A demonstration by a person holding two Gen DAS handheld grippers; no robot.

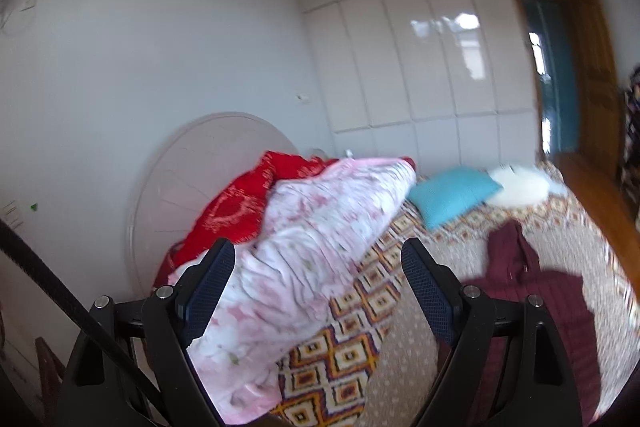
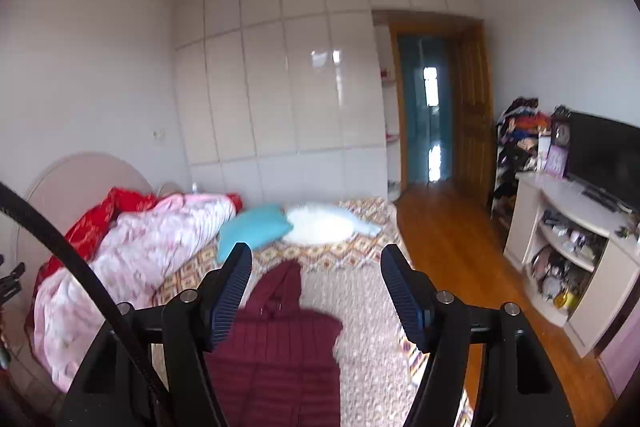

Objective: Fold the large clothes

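Left hand-held gripper: jaws spread wide, nothing between the pads; it is raised above the bed and angled slightly down.
Right hand-held gripper: jaws spread, empty, also above the bed.
Jacket: dark maroon, quilted and hooded, lying spread flat on the bed with the hood toward the pillows; no gripper touches it. In the left wrist view it lies to the right of the gripper.
Bed: covered by a beige spread with a diamond-patterned border.
Pink quilt: floral, bunched in a heap along the left side of the bed.
Red blanket: crumpled behind the pink quilt, against the round headboard.
Blue pillow: at the far part of the bed, just beside a white pillow.
Wardrobe: glossy white panels on the far wall.
Door: wooden, open, right of the wardrobe.
TV: dark screen on a white stand at the right.
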